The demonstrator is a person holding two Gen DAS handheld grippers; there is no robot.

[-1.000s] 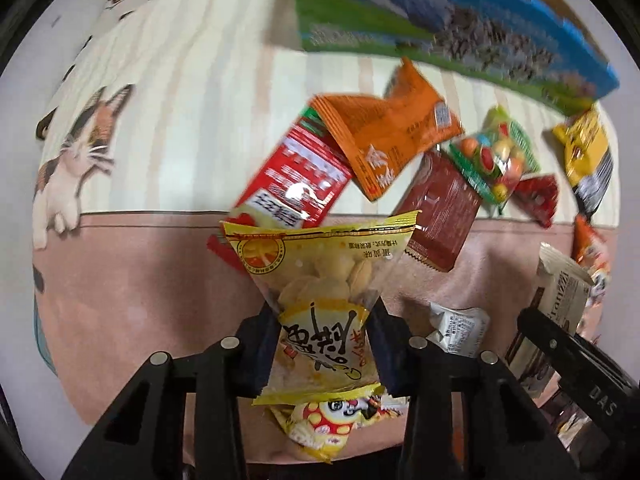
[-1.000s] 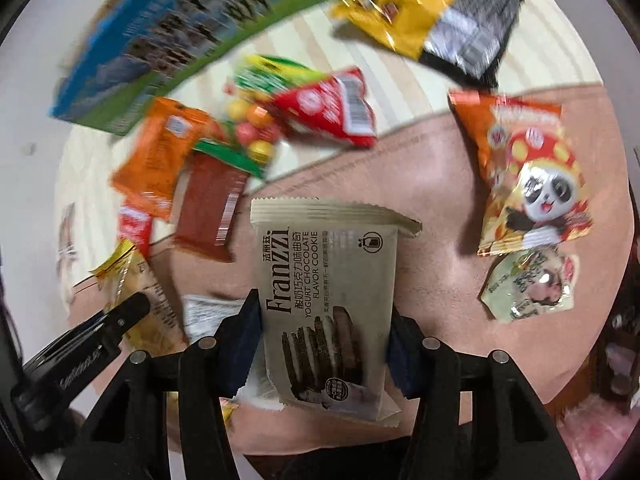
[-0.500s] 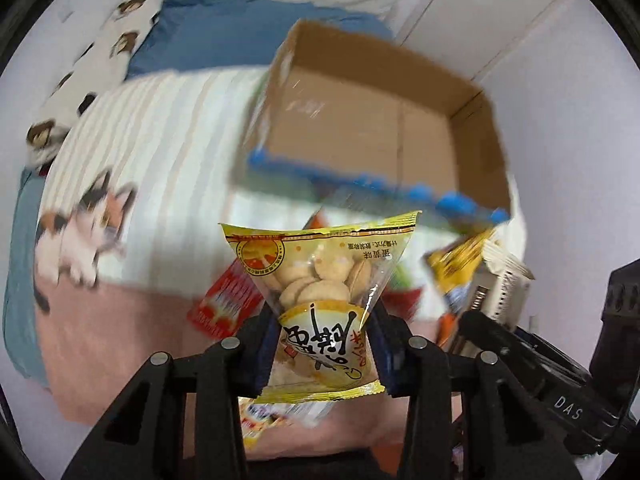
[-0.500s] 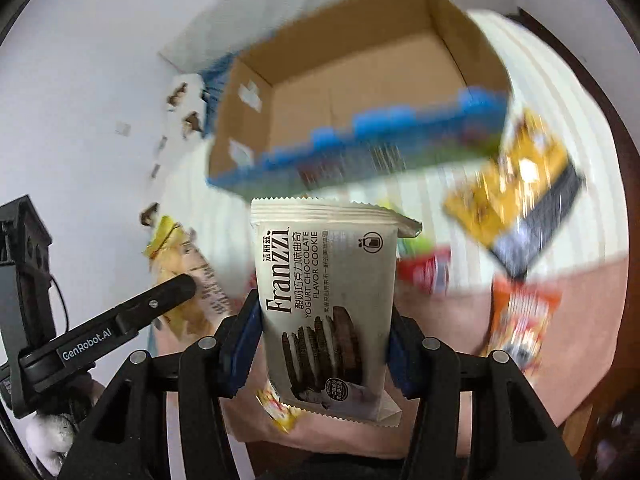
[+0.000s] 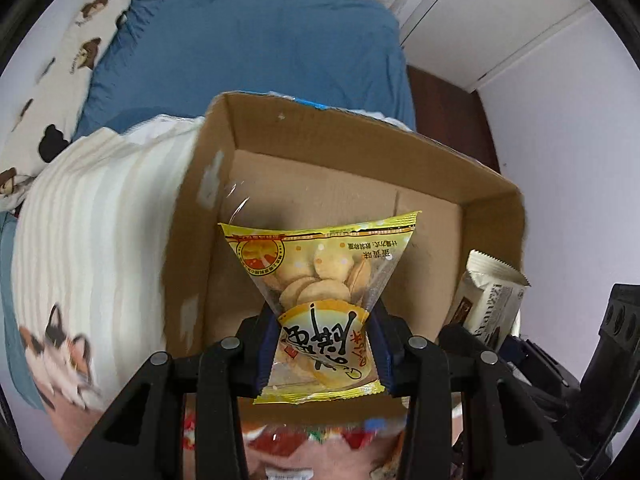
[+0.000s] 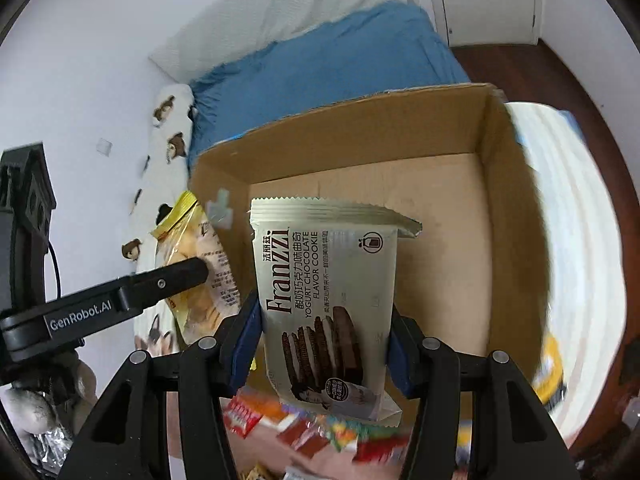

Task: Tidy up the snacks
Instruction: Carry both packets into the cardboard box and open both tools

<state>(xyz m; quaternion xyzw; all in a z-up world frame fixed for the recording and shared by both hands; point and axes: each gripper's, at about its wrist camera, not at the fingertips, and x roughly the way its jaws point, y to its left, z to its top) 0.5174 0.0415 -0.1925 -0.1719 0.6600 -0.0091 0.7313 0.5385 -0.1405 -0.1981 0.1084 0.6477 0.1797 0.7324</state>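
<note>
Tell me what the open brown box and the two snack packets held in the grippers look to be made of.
Open brown box: matte corrugated cardboard, judging by its raw edges.
Yellow biscuit packet: glossy plastic film, partly clear, since the biscuits show through.
Beige Franzzi cookie packet: opaque satin film, perhaps foil-lined, with crimped, serrated ends.

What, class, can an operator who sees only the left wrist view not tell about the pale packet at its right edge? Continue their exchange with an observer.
Operator: What is that pale packet?
Observer: A Franzzi cookie packet, yogurt chocolate flavour.
Operator: Is it held?
Observer: Yes, the right gripper is shut on it, above the cardboard box.
Operator: Anything in the box on that side?
Observer: No, its floor there is bare.
</note>
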